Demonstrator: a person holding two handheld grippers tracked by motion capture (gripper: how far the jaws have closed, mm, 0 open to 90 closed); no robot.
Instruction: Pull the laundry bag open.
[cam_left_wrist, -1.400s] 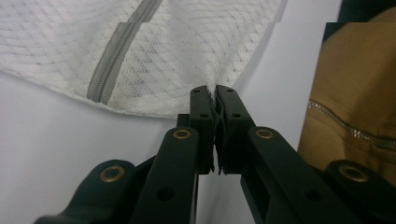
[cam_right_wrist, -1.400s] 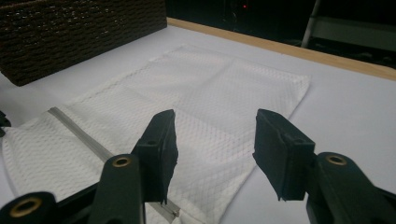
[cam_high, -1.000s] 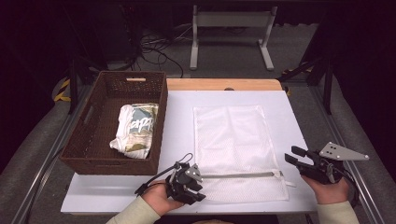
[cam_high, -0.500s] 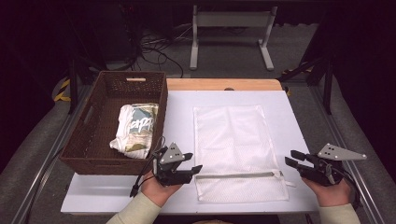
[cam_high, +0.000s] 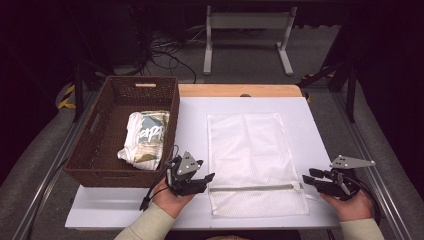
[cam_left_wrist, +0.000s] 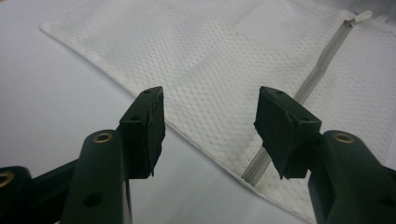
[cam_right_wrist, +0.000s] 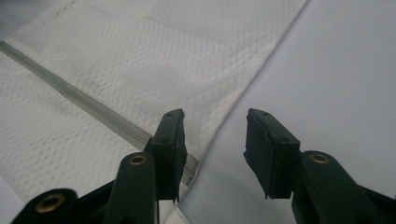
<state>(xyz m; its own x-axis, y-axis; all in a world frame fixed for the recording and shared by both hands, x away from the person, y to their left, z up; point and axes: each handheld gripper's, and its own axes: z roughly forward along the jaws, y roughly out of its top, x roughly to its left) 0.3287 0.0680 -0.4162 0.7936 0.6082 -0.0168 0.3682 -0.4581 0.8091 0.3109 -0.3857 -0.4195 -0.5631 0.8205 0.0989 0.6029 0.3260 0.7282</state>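
A white mesh laundry bag (cam_high: 250, 150) lies flat on the white table board (cam_high: 192, 120), its grey zipper (cam_high: 255, 188) running across near the front edge. My left gripper (cam_high: 207, 180) hovers at the zipper's left end. Its jaws have just been opening and stand open, with nothing pinched. In the left gripper view the gripper (cam_left_wrist: 210, 126) looks over the bag (cam_left_wrist: 210, 46) and the zipper (cam_left_wrist: 322, 60). My right gripper (cam_high: 307, 176) sits at the zipper's right end, open. In its own view the gripper (cam_right_wrist: 215, 149) straddles the bag's edge, beside the zipper (cam_right_wrist: 70, 95).
A brown wicker basket (cam_high: 120, 175) stands at the left with a folded printed garment (cam_high: 145, 137) inside. A wooden strip (cam_high: 240, 90) borders the board's far edge. Cables and a metal stand lie on the floor beyond.
My left gripper has lifted and rolled upright at the zipper's left end, shifting slightly left, and its jaws have spread. The right gripper and the bag have stayed put.
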